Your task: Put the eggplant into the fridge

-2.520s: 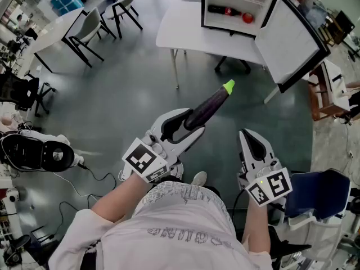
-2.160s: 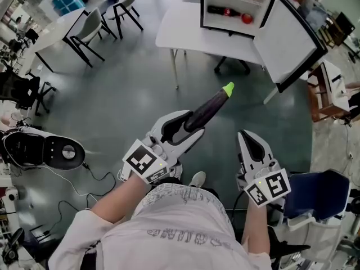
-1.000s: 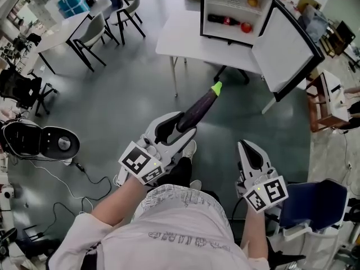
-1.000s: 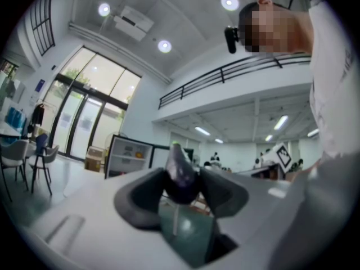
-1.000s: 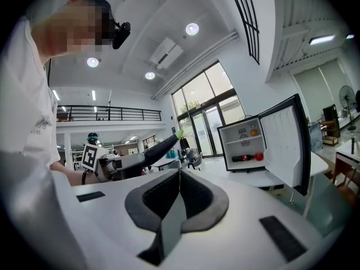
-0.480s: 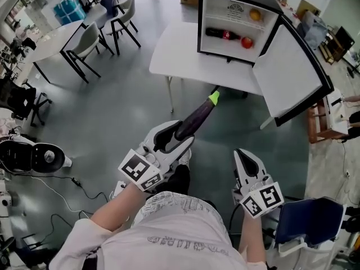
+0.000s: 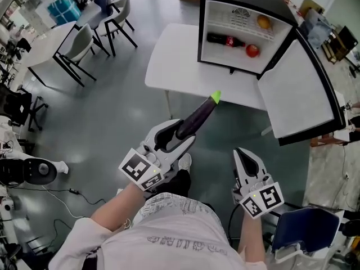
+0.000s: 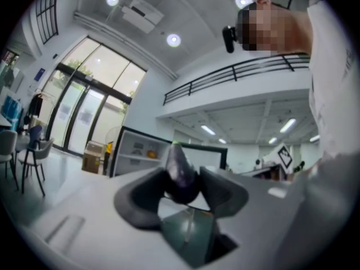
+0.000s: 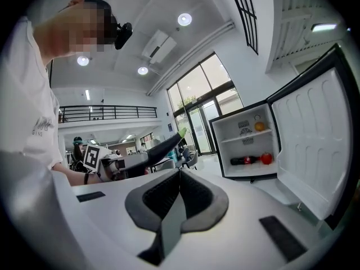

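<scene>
Grey floor, white table (image 7: pixel 174 66) bearing open fridge (image 7: pixel 228 26) (cola (image 7: pixel 225 39), fruit (image 7: pixel 252 50) inside); left tongs (image 7: pixel 181 133) clamp eggplant (image 7: pixel 199 114), right tongs (image 7: pixel 246 156) closed.

It is looking like an open office-lab hall: white rectangular tables (image 7: pixel 49 43) and grey chairs (image 7: pixel 84 37) are standing on a grey floor (image 7: pixel 112 111), a black-railed mezzanine (image 8: pixel 242 75) running above.

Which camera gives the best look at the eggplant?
The head view: the whole eggplant shows, sticking out of the left claw. The left gripper view sees it end-on, blurred; the right gripper view shows it small, from the side.
</scene>
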`<move>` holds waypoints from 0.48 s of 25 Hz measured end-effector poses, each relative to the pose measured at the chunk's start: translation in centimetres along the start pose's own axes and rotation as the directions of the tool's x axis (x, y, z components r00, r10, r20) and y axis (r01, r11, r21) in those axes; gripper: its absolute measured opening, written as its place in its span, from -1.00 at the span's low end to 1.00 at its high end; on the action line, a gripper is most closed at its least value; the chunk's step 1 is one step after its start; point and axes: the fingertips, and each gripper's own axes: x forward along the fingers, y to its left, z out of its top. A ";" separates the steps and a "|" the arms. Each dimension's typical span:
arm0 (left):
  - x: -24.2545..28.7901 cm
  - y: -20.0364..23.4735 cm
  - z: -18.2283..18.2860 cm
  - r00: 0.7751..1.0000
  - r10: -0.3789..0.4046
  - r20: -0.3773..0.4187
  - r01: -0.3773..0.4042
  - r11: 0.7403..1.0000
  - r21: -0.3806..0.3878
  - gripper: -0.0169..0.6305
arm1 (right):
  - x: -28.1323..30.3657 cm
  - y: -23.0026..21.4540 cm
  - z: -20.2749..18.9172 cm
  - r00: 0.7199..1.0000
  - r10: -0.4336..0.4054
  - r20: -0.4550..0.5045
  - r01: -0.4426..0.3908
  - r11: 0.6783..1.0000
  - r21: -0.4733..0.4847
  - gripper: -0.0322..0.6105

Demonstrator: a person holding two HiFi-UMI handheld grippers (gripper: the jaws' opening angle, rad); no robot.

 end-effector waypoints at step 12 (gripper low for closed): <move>6.3 11.2 0.9 0.997 -0.060 -0.057 0.059 0.998 -0.013 -0.31 | 11.2 -6.2 3.9 0.998 -0.069 0.004 0.069 0.997 0.027 -0.89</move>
